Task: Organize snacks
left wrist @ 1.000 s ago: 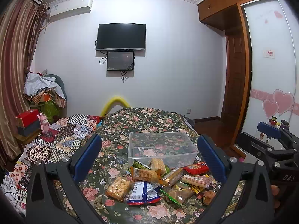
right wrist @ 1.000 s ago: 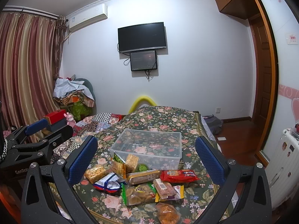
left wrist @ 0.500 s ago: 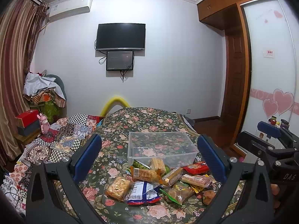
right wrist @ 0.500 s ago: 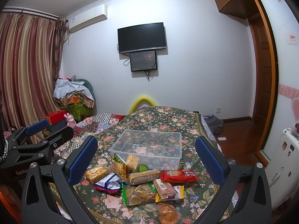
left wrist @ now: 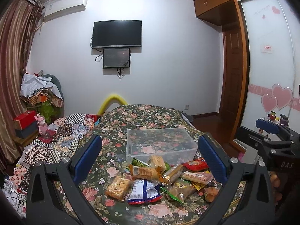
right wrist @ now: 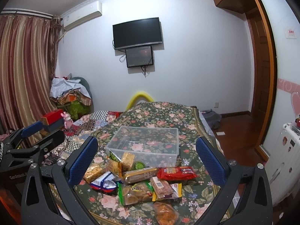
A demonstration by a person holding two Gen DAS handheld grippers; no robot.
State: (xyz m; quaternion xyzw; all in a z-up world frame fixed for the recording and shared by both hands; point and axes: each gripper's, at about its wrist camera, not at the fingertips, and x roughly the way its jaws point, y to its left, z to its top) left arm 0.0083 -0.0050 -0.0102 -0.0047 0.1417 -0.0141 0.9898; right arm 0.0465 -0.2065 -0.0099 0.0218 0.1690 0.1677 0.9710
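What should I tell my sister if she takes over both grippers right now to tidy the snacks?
Left gripper: open, holding nothing, raised over the snacks.
Right gripper: open, holding nothing, raised beside the left one.
Clear box: sits on the flowered bedspread, behind the snacks; nothing shows inside it.
Snack pile: all lying loose on the bedspread in front of the box, some leaning against its front wall. The red packet is at the right edge, the blue and white bag at the left.
Done: nothing packed.
Left: pick up every snack and put it in the box.
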